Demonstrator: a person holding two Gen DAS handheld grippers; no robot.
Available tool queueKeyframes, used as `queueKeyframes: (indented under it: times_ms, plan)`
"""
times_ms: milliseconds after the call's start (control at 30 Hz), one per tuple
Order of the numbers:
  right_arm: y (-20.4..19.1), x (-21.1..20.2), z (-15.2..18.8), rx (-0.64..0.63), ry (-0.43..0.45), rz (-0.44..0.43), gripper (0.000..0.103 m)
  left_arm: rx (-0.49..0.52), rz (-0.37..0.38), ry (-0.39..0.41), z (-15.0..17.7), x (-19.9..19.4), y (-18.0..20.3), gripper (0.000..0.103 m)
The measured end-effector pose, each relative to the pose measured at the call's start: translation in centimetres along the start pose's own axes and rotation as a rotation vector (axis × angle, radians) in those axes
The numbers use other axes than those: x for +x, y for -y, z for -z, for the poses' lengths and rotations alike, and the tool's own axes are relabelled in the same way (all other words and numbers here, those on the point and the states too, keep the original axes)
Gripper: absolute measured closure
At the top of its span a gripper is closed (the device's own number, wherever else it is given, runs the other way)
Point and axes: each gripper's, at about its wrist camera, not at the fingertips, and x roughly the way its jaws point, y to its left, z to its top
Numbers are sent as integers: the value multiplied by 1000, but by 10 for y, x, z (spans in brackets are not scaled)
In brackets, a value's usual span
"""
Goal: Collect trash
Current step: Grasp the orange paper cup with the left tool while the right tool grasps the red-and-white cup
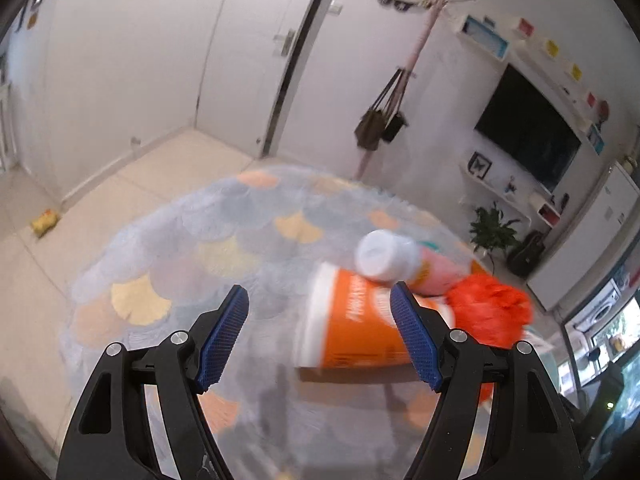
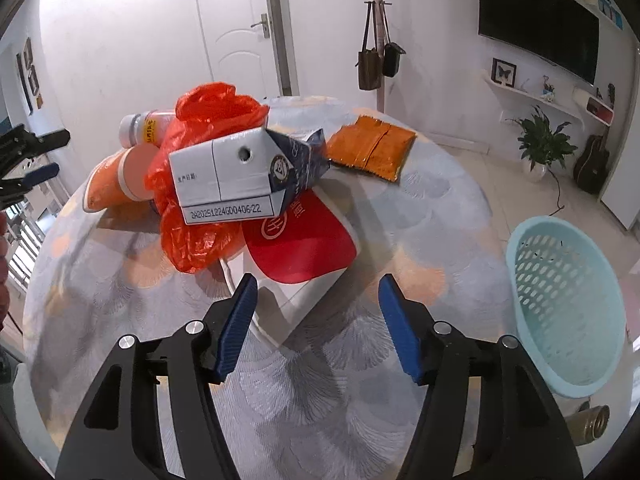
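Note:
On a round table [image 2: 400, 220] with a patterned cloth lies a heap of trash: a grey-and-blue milk carton [image 2: 232, 176], a red plastic bag [image 2: 200, 236], an orange paper cup [image 2: 108, 188] on its side, a white-capped bottle [image 2: 140, 128], an orange snack packet [image 2: 372, 148] and a flat red-and-white box [image 2: 304, 248]. My right gripper [image 2: 318, 292] is open just short of that box, nothing between its pads. My left gripper [image 1: 320, 300] is open too; the blurred cup [image 1: 352, 328] lies just beyond its right pad, with the bottle [image 1: 384, 256] and bag [image 1: 488, 312] behind. The left gripper [image 2: 52, 154] also shows at the far left.
A light blue perforated basket [image 2: 564, 304] stands at the right, beside the table's edge. A yellow wrapper [image 1: 44, 222] lies on the tiled floor near the wall. A coat stand with bags [image 2: 376, 60], a plant [image 2: 544, 140] and a television [image 2: 536, 20] are behind.

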Motion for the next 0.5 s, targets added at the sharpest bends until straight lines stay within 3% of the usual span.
queueKeyframes:
  times_ms: [100,233,333,500]
  plan:
    - [-2,3,0,7,0,-18,43,-21,43,-62,2,21,-9,31]
    - [-7,-1,1,-33,0,-41,45,-48,165,-131,15,34,-5,33]
    - [-9,-4,0,-50,2,-58,55,-42,223,-153,26,28,0,37]
    - [-7,-10,2,-61,10,-75,63,23,346,-170,58,0,22,37]
